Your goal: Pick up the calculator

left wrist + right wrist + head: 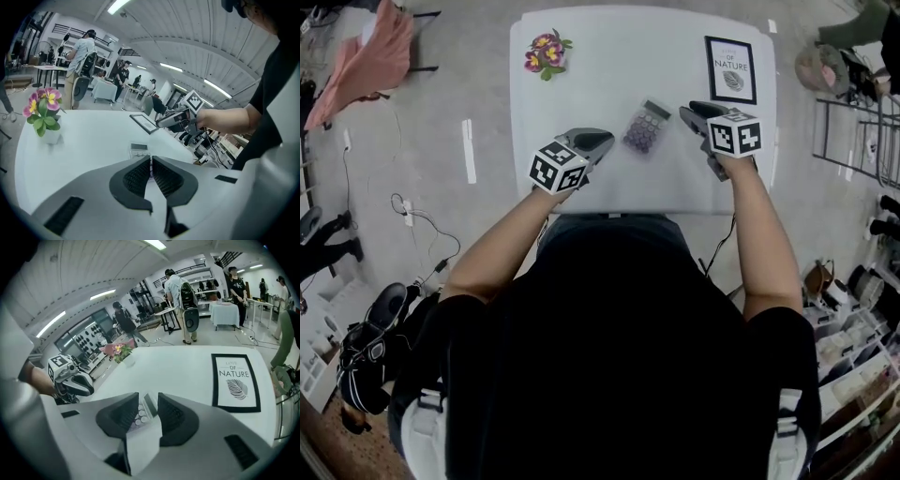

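The calculator [648, 126] is small and grey with pale purple keys, and lies flat near the middle of the white table [581, 103]. My left gripper [607, 142] hovers just left of it with its jaws together and nothing between them. In the left gripper view the calculator [139, 150] shows just beyond the closed fingertips. My right gripper [685, 112] is just right of the calculator's top end. Its jaws stand apart, and in the right gripper view the calculator [140, 414] shows through the gap, below the pads and untouched.
A small pot of pink and yellow flowers [547, 53] stands at the table's far left. A black-framed print [731, 69] lies at the far right. A metal rack [861, 141] stands right of the table. People stand in the background beyond it.
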